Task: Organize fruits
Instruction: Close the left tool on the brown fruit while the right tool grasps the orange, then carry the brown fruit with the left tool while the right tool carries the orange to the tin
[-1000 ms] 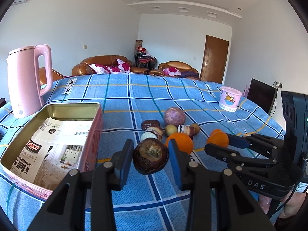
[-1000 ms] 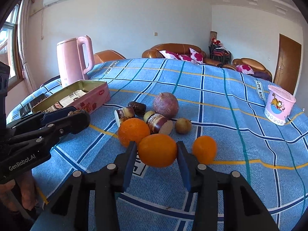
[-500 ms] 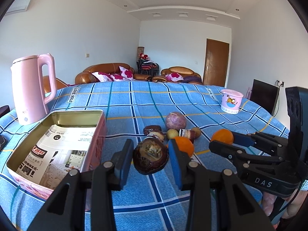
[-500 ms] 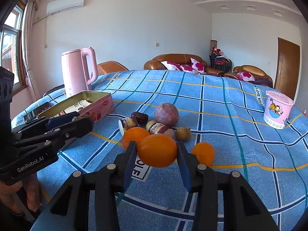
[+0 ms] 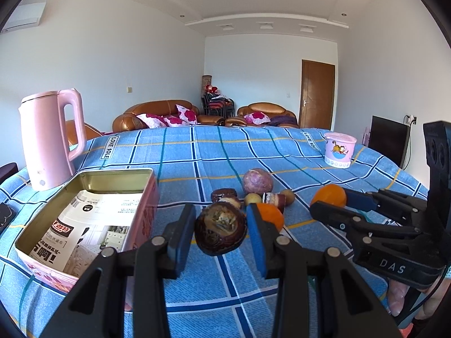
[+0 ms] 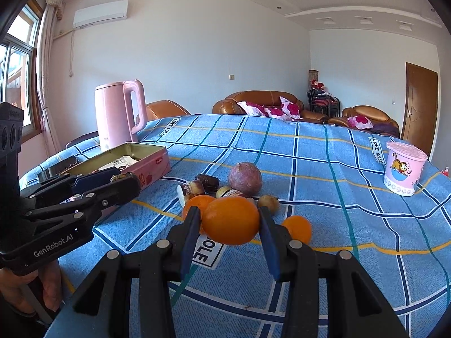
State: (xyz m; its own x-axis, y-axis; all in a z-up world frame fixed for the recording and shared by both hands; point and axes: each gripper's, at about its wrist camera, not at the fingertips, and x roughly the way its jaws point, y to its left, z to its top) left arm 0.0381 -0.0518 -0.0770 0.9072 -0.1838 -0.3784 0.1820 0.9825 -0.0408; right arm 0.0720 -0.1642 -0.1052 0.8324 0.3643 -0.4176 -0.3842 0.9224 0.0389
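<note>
My left gripper (image 5: 221,229) is shut on a dark brown, cracked round fruit (image 5: 220,232), held above the blue checked cloth just right of the pink tin (image 5: 84,187). My right gripper (image 6: 230,224) is shut on an orange (image 6: 230,220), lifted off the cloth; the same orange (image 5: 329,195) shows at the right of the left wrist view. Two more oranges (image 6: 297,228) (image 6: 197,203) lie on the cloth behind it. Beyond them sit a purple round fruit (image 6: 244,178), dark brown fruits (image 6: 208,182) and small yellowish ones (image 6: 268,202).
The open pink tin is lined with printed paper (image 5: 93,219). A pink kettle (image 5: 52,138) stands behind it at the far left. A pink cartoon cup (image 6: 404,167) stands at the far right. A dark phone-like object (image 5: 4,217) lies at the left edge. Sofas stand beyond the table.
Both grippers tilted upward with their fruits still held, so more ceiling and less cloth shows. The held orange now sits higher against the fruit pile.
</note>
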